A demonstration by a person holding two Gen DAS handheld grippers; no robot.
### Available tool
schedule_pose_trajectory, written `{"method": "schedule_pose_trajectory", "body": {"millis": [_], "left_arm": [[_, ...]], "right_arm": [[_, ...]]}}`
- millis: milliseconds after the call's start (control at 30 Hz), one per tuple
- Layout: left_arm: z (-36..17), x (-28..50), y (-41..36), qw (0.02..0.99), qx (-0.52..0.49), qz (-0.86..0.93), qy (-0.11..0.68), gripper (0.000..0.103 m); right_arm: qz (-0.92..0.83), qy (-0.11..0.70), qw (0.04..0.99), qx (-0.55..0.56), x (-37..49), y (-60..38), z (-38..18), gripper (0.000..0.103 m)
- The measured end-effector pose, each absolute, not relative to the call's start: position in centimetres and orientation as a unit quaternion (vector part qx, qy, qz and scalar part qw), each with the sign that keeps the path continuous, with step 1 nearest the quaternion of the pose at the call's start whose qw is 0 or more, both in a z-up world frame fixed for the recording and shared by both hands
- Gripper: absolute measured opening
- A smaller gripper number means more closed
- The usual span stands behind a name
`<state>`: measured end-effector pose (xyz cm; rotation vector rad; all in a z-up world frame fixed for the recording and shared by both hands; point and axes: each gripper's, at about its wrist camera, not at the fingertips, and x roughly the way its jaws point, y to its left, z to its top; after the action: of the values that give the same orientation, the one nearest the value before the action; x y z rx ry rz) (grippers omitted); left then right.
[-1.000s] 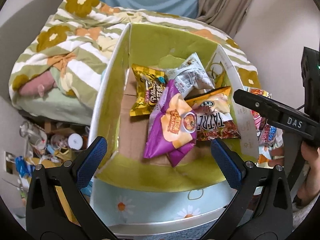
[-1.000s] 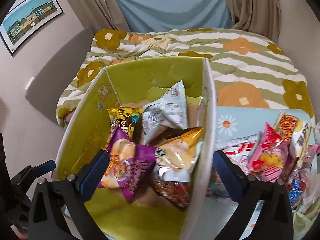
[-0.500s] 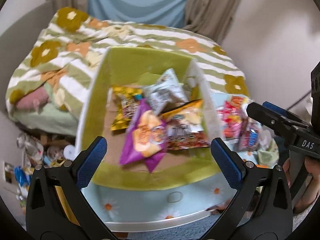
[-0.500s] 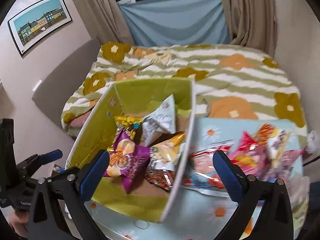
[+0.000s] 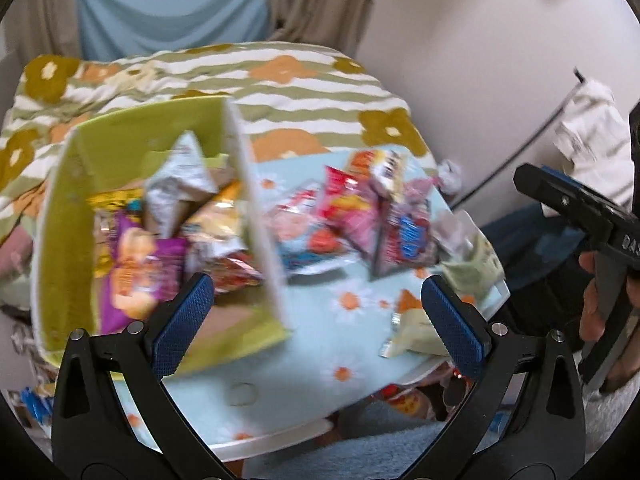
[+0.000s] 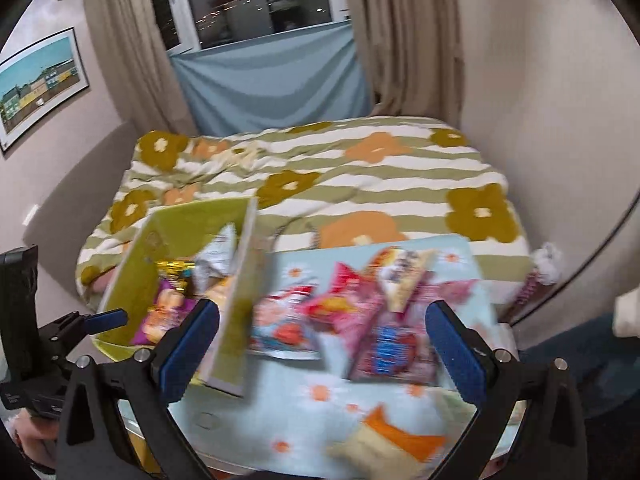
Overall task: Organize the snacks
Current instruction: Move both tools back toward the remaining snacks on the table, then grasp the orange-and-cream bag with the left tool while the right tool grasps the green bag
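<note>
A green-lined cardboard box (image 5: 60, 216) stands on the left of a light-blue flowered table (image 5: 348, 344) and holds several snack bags, among them a purple one (image 5: 136, 276) and a silver one (image 5: 180, 180). The box also shows in the right wrist view (image 6: 160, 232). A pile of loose red and pink snack bags (image 5: 352, 216) lies on the table to the right of the box; it shows in the right wrist view too (image 6: 360, 320). A pale bag (image 5: 412, 332) lies near the front edge. My left gripper (image 5: 316, 324) and right gripper (image 6: 320, 352) are open and empty above the table's near side.
A bed with a green striped, flowered cover (image 6: 320, 168) lies behind the table. A wall (image 5: 480, 60) stands to the right, curtains (image 6: 400, 32) at the back. The right gripper shows at the right edge of the left wrist view (image 5: 580, 208). Both views are blurred.
Both grippers have pulled back and swung right. The box has slid to the left of both views and the loose snack pile on the table has come into the middle.
</note>
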<state>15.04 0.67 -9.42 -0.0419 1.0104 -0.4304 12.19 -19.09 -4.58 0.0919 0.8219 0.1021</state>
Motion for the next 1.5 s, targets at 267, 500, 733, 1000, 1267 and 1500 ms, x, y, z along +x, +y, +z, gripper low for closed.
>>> {"method": "schedule_pose_trajectory", "body": {"millis": [267, 500, 733, 1000, 1267, 1500], "left_arm": [[-12.3, 11.4, -10.8, 0.829, 0.004, -0.248, 0.501, 0.103], [-16.3, 8.6, -16.8, 0.812, 0.029, -0.238, 0.532, 0.103], [-20.5, 7.7, -18.8, 0.807, 0.063, -0.21, 0.548, 0.103], [-22.9, 7.6, -19.4, 0.816, 0.078, -0.18, 0.544, 0.103], [-25.6, 8.7, -21.0, 0.814, 0.106, -0.172, 0.545, 0.103], [-27.3, 10.4, -20.8, 0.807, 0.095, -0.168, 0.558, 0.093]], "right_arm": [[0.041, 0.413, 0.909, 0.045, 9.3, -28.9, -6.9, 0.103], [0.055, 0.436, 0.897, 0.038, 7.1, -34.5, -10.5, 0.103], [0.072, 0.453, 0.888, 0.044, 5.9, -37.0, -14.8, 0.103], [0.104, 0.453, 0.884, 0.039, 6.1, -37.1, -17.6, 0.103], [0.112, 0.462, 0.88, 0.014, 7.4, -36.9, -20.0, 0.103], [0.134, 0.466, 0.874, -0.018, 8.7, -36.2, -21.4, 0.103]]}}
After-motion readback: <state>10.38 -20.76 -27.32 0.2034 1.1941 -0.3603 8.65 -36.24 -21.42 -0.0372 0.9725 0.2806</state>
